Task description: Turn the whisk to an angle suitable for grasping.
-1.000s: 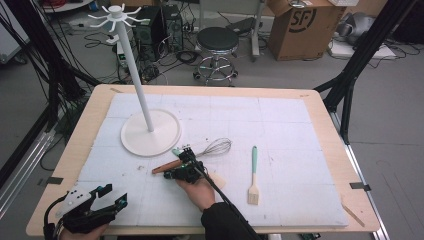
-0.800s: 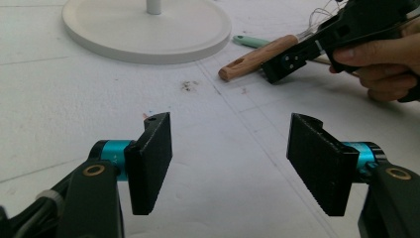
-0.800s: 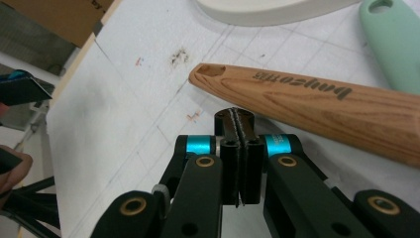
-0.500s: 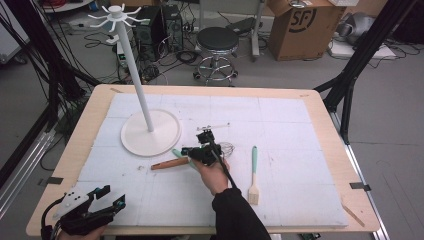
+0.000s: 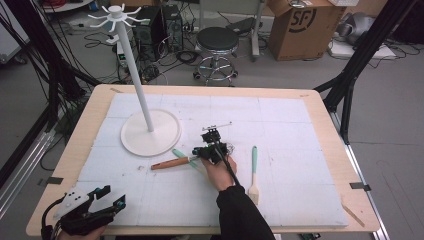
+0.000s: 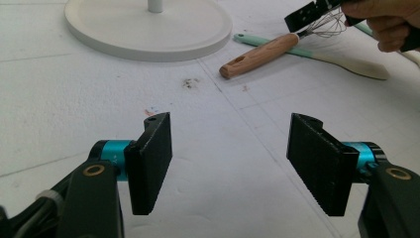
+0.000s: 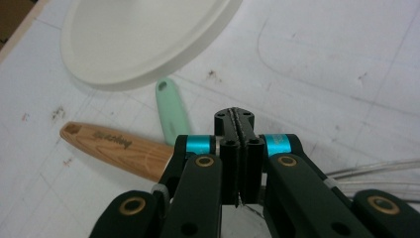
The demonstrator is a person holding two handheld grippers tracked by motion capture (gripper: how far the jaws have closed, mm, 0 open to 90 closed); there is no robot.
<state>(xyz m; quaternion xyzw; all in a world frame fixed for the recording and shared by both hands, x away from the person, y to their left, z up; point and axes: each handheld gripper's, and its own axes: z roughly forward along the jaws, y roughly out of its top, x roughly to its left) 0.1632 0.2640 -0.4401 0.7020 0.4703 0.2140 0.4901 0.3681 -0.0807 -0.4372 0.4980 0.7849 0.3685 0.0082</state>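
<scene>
On the white foam mat (image 5: 300, 150) that covers the wooden table (image 5: 325, 100), the white round-based hook stand (image 5: 150, 132) is set toward the far left corner. Just before its base, near the middle, the wooden-handled wire whisk (image 5: 170, 163) is laid across the mint-handled spatula (image 5: 179, 153). A second mint-handled wooden spatula (image 5: 254, 170) is placed to their right, well apart. The left gripper (image 5: 112, 196) is found at the near left corner.

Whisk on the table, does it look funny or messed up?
A bit odd: the whisk lies crossed over a mint-handled spatula, and the right hand-held gripper is shut on its thin wires, not its wooden handle. Nothing looks spilled or broken.
</scene>
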